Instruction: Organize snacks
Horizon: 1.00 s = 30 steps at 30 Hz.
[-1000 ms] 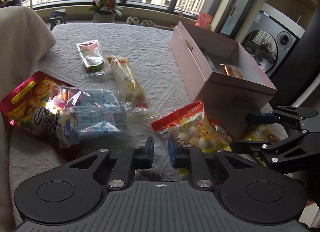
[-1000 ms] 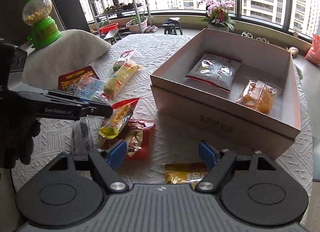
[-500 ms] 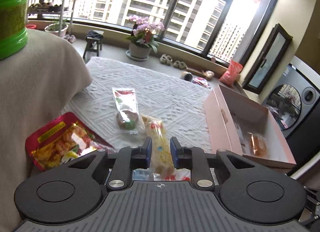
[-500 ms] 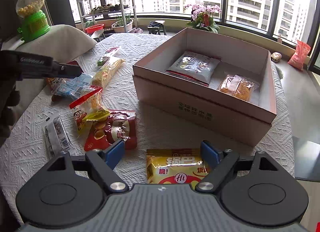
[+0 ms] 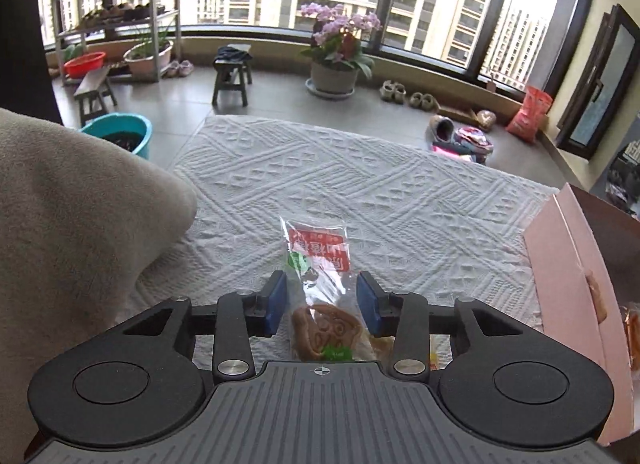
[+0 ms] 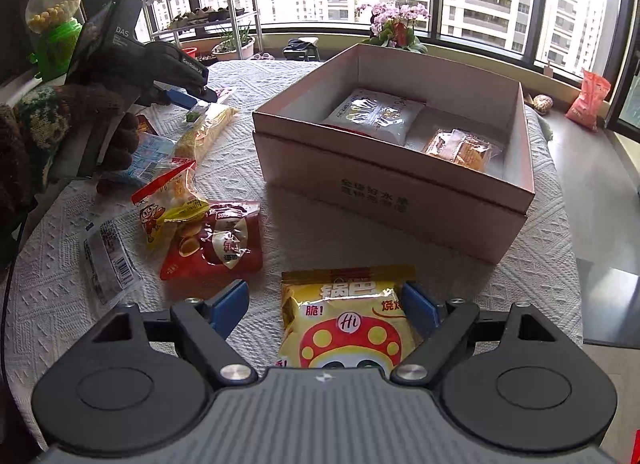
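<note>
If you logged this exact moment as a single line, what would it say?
left gripper: open, straddling clear cookie packet | right gripper: open over yellow snack bag | box: two packets inside

A clear cookie packet (image 5: 320, 284) with a red label lies flat on the white cloth. A yellow mushroom-print bag (image 6: 346, 318) lies near the pink box (image 6: 400, 208), which holds a silver packet (image 6: 374, 114) and an orange packet (image 6: 460, 148). A red bag (image 6: 222, 242) lies partly under a yellow one (image 6: 170, 200).

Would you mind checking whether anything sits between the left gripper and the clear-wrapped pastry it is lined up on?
Nothing visible does. The left gripper is open, its fingers either side of the clear-wrapped pastry, which lies alone on the white tablecloth. The pink box stands off to the right.
</note>
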Each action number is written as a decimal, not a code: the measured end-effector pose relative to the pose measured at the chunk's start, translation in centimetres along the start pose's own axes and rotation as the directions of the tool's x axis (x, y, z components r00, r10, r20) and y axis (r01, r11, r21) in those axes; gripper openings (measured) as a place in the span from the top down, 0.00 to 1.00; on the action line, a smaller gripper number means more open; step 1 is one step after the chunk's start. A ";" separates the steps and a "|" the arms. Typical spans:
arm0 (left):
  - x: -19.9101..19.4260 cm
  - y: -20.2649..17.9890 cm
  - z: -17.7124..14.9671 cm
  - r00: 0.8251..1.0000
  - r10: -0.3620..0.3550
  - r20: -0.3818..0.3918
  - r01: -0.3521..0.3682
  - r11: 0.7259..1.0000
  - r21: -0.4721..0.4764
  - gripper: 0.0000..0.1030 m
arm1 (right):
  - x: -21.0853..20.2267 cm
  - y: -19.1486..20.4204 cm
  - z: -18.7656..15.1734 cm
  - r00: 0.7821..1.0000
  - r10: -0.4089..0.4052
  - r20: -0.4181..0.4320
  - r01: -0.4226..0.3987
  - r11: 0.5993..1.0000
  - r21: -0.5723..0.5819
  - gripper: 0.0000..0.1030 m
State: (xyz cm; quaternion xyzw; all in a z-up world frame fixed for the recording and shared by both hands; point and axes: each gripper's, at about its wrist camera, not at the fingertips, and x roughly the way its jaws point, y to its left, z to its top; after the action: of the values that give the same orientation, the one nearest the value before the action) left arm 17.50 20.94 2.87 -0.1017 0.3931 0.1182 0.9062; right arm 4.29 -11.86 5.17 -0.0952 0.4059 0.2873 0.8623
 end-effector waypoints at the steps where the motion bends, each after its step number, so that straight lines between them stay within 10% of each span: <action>1: -0.1 -0.6 -0.3 1.000 0.009 -0.002 -0.008 0.999 0.048 0.51 | 0.0 0.0 -0.1 1.000 -0.001 -0.001 0.001 1.000 -0.003 0.19; 9: -2.1 -2.8 -3.2 0.997 -0.060 -0.041 0.068 0.971 0.230 0.50 | 0.6 -1.2 -1.2 1.000 0.014 -0.011 -0.013 0.998 0.056 0.16; 19: -2.7 -2.0 -2.8 0.996 -0.083 -0.017 0.085 0.980 0.178 0.60 | 0.3 -0.3 -1.4 1.000 -0.015 -0.016 0.016 0.999 0.032 0.12; 30: -17.2 3.5 -10.8 0.953 -0.252 0.171 0.255 0.967 0.004 0.60 | -2.0 2.1 0.7 0.998 -0.014 0.054 0.018 0.997 -0.073 0.12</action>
State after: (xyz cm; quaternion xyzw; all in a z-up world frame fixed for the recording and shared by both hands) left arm -2.35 18.98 7.95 -0.1488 0.2970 0.0127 0.9431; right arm 2.54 -10.68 7.25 -0.1223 0.3709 0.2978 0.8711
